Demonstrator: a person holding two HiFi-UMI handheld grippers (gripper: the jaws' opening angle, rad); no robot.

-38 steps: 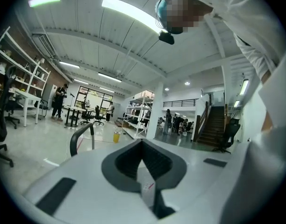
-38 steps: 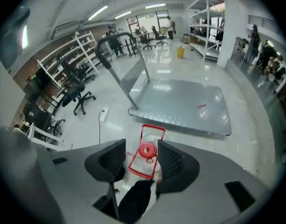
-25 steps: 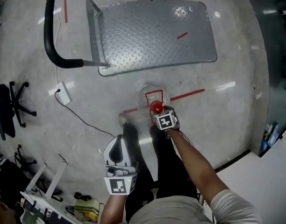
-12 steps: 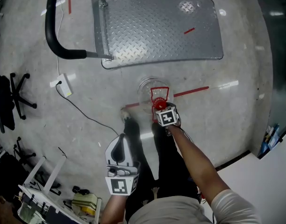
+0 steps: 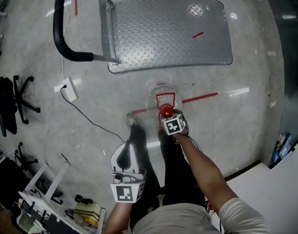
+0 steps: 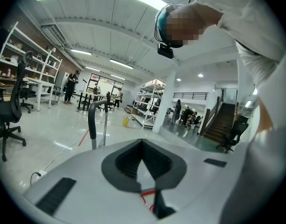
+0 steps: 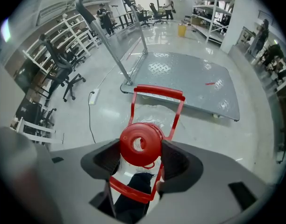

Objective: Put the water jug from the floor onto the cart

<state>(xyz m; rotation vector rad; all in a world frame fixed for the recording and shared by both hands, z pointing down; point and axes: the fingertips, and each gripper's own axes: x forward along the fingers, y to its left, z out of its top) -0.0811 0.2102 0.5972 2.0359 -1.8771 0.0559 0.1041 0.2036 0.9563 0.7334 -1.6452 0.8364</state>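
Observation:
The clear water jug (image 5: 155,95) stands upright on the floor just in front of the cart (image 5: 168,28), a steel checker-plate deck with a black push handle (image 5: 61,30). The jug has a red cap (image 7: 140,143) and a red carry handle (image 7: 158,93). My right gripper (image 5: 166,115) points steeply down over the jug. The cap sits between its jaws, which are closing, and the pads stand close on either side of it (image 7: 140,149). My left gripper (image 5: 124,150) hangs apart by the person's left leg, pointing roughly level. It is shut on nothing (image 6: 142,146).
A white power strip (image 5: 67,90) and its cable lie on the floor at the left. Beyond them stand office chairs (image 5: 12,106). Red tape lines (image 5: 200,98) cross the floor beside the jug. The person's feet (image 5: 133,126) are right behind it.
The right gripper has stayed over the jug's cap. The left gripper has hardly moved. The head view has shifted slightly, so the cart sits a little lower in the picture.

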